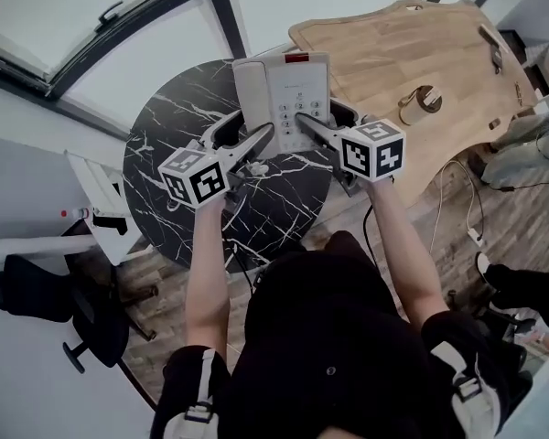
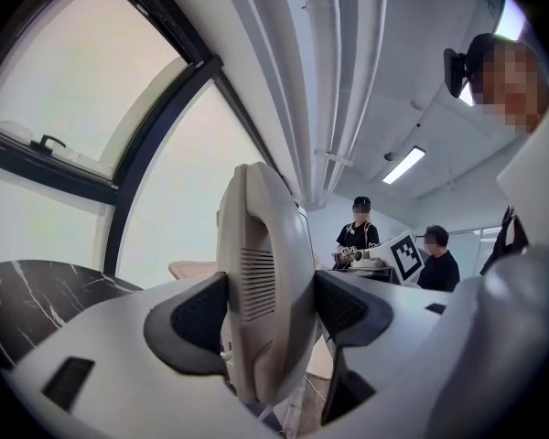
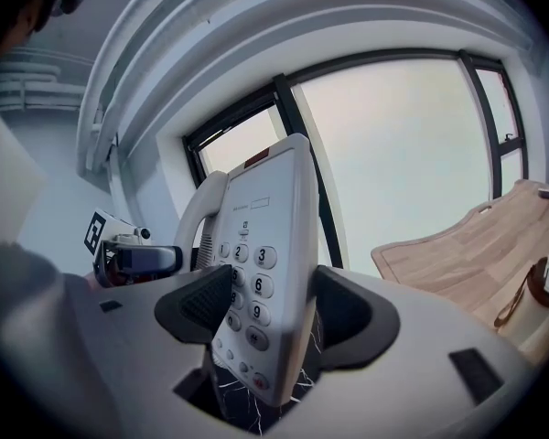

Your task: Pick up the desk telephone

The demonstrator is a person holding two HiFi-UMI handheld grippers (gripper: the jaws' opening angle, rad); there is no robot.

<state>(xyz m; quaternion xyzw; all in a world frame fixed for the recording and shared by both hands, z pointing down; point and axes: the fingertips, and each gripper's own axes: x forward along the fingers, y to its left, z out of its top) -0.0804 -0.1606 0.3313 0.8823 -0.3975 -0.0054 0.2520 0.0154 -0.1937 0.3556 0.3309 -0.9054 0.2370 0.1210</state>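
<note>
The white plastic desk telephone (image 1: 288, 94) with its grey keypad is sitting between the two tools, pinched at both long edges and hanging clear of the round black marble-patterned surface (image 1: 165, 163) below them. It is looking light and stiff, a hollow hard shell that is not going to flex; its smooth moulded sides are likely to be slippery under rubber pads, so two opposed grips at the edges are suiting it well.

The left tool (image 1: 254, 133) is standing wide, its dark pads pressing on either face of the curved white handset (image 2: 261, 282) at the telephone's edge on that side. The right tool (image 1: 318, 119) is clamping the keypad edge (image 3: 261, 273), one pad lying over the number buttons; a squeeze there is risking pressed keys.

The handset is probably only resting in its cradle, so tilting could be shaking it loose.

The telephone's underside and near end are being hidden behind the tools; any cord is not showing clearly enough to trace; nor can I tell how firmly the handset is seated.
</note>
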